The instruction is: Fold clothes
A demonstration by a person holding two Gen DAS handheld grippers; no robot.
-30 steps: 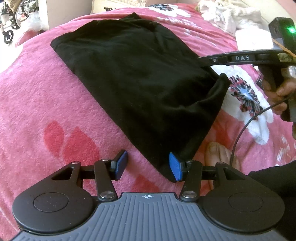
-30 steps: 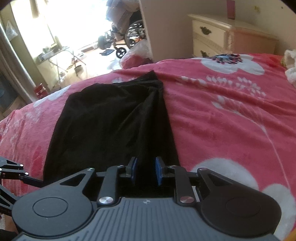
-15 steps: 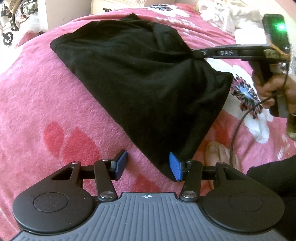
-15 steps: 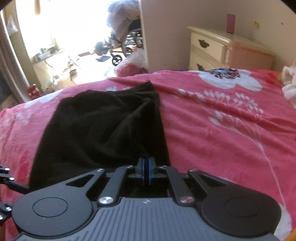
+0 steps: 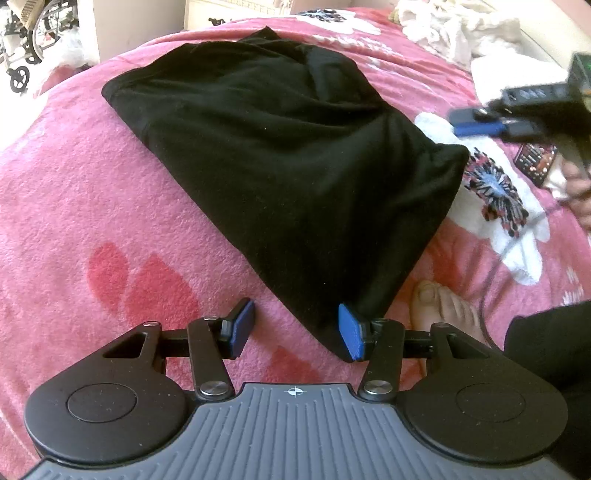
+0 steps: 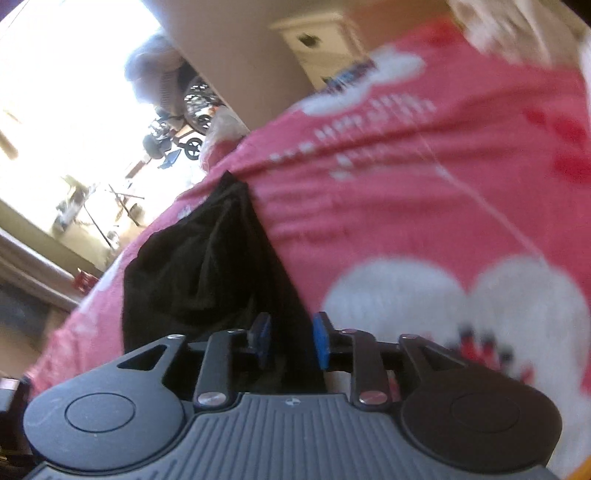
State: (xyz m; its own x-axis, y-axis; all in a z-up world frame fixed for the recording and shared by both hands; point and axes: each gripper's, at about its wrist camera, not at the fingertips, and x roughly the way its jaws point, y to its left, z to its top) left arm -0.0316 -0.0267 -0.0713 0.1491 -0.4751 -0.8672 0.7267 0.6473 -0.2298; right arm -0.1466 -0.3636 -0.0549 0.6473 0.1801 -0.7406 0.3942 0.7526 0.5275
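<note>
Hovering low over the near edge of the bed, the left gripper [image 5: 293, 332] has its blue pads spread wide, with nothing pinched; the right-hand pad sits just against the near corner of the black garment [image 5: 280, 166], and the other pad is over bare blanket. That gripper has not shifted from a second ago.

The garment lies folded on the pink flowered blanket [image 5: 74, 221], a long dark slab whose long axis runs from the near right corner by the left gripper away to the far left, where a narrow tip points toward the far edge of the bed. Its right side ends in a blunt raised corner next to a white flower with a dark centre.

Out to the right, the right gripper [image 5: 476, 122] is a blur in the left wrist view, held in a hand [image 5: 576, 184] clear of the cloth's right corner. Half a second ago its pads were pressed together on that edge; they have just been opening, and they now stand parted, with the black cloth seen behind the gap rather than squeezed in it. Its own view [image 6: 290, 339] is smeared and tilted where earlier it was level.

A bare foot [image 5: 443, 306] rests on the blanket near the garment's near corner. White laundry [image 5: 461, 26] is heaped at the far right.
</note>
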